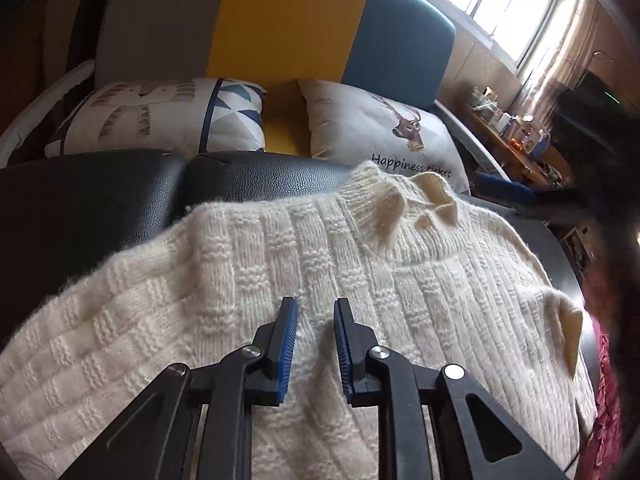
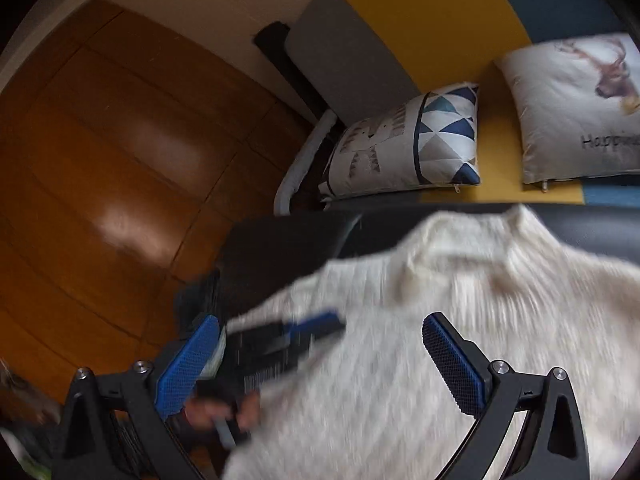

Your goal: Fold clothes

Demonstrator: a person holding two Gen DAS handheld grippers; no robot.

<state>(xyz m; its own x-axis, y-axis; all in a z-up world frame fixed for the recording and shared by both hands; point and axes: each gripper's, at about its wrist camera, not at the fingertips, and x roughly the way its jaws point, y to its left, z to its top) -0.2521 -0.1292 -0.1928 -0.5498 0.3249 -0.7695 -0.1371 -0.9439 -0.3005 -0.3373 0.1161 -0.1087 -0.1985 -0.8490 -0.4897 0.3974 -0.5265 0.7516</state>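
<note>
Left wrist view is showing the left claw hovering over a cream sweater — fingers slightly apart, gripping nothing. Sweater is lying on a black cushion. Right claw is gaping wide above it — blurred.

sweater covers seat, pillows behind

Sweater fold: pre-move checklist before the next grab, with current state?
1. Left gripper open, nothing between its fingers: ok.
2. Right gripper open wide, nothing pinched: ok.
3. Sweater lies spread on the black leather surface, collar at the far side: ok.
4. Sweater flat: not ok, puckers near the collar and a raised fold at the right edge.
5. Sleeves located: cannot tell.
6. Right wrist view sharp enough to aim: not ok, motion blur.
</note>
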